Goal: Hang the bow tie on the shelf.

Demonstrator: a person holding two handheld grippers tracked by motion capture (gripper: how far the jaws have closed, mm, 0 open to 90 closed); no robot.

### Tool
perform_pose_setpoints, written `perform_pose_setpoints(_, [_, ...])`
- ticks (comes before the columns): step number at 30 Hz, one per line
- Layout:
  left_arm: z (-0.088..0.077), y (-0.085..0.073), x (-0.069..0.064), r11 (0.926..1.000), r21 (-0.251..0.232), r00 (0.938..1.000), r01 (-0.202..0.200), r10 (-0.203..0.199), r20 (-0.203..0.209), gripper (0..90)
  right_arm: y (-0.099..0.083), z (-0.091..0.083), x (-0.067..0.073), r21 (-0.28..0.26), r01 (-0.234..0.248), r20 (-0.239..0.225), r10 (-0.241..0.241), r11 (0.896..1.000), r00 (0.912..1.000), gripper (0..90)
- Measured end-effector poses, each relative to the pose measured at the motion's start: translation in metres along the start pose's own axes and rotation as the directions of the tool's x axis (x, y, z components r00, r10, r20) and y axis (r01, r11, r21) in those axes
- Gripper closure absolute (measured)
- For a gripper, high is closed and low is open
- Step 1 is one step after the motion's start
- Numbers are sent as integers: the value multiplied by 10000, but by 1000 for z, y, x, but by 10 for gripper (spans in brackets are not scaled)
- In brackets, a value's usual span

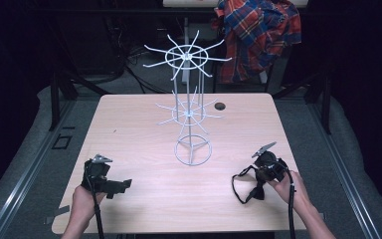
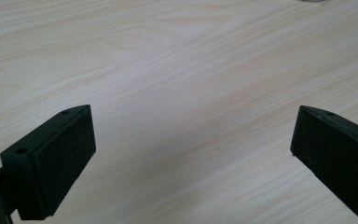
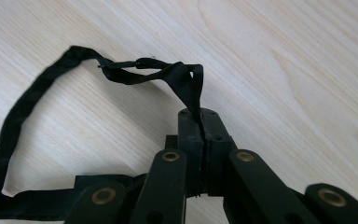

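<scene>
Strap [image 3: 189, 86] pinched inside right claw [image 3: 200, 122]

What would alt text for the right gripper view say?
The right gripper has its two black jaws shut on a black strap, pinched where it folds. The rest of the strap loops away to the left across the pale wooden table.

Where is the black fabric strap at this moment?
In the high view, the black fabric strap lies on the wooden table's near right part, pinched by the right gripper, right of the white wire rack.
</scene>
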State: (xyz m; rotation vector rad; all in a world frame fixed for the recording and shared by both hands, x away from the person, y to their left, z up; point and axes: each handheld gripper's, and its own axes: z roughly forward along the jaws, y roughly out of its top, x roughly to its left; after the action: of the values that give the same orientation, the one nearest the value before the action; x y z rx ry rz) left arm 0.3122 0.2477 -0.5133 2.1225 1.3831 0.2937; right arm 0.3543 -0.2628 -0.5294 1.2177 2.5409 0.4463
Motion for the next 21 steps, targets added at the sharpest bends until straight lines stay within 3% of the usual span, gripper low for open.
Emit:
perform_pose_setpoints(10, [0,1,-1,10000,-61,10000,-68,68,65,0,8,-19,7,-967,-185,-472,140,9951,9988,890])
perform_pose_setpoints(21, [-1,1,-2,10000,-52,9999,-78,79,102,0,15,-39,12,-1930,-156,-478,65,9811,9988,891])
